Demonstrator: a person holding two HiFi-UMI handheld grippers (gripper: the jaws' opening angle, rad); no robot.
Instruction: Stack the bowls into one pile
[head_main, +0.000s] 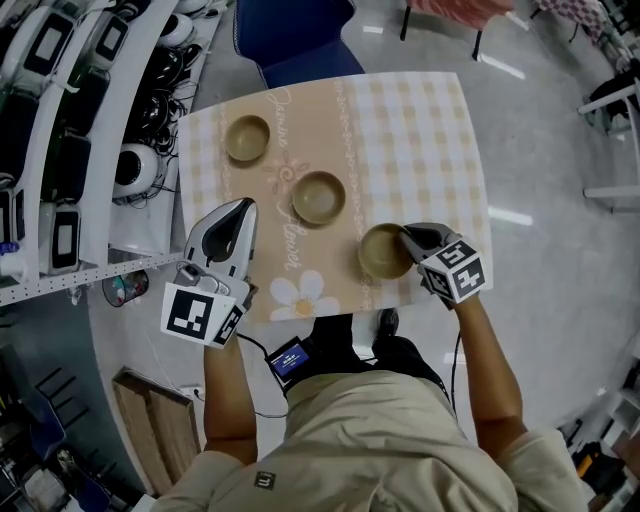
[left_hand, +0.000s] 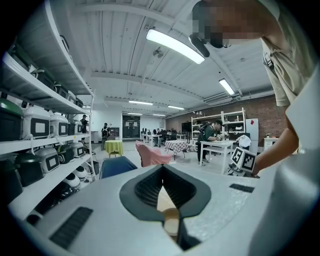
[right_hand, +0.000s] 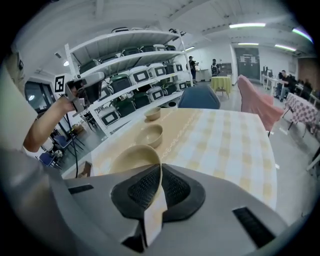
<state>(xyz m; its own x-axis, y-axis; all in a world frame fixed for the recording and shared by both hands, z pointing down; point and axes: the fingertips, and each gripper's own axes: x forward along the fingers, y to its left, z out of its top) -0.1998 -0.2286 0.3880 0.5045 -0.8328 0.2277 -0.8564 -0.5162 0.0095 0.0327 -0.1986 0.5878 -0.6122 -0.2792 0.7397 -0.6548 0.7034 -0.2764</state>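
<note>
Three tan bowls stand in a diagonal row on the checked table: a far bowl, a middle bowl and a near bowl. My right gripper is shut on the near bowl's right rim. In the right gripper view the rim of the near bowl runs between the pads of my right gripper, with the middle bowl and far bowl beyond. My left gripper hovers over the table's left edge, away from the bowls. It points level into the room, and the jaws of my left gripper are together with nothing held.
A blue chair stands at the table's far side. Shelves with several devices run along the left, close to the table's edge. A wooden crate lies on the floor at the lower left. The right half of the tabletop holds no objects.
</note>
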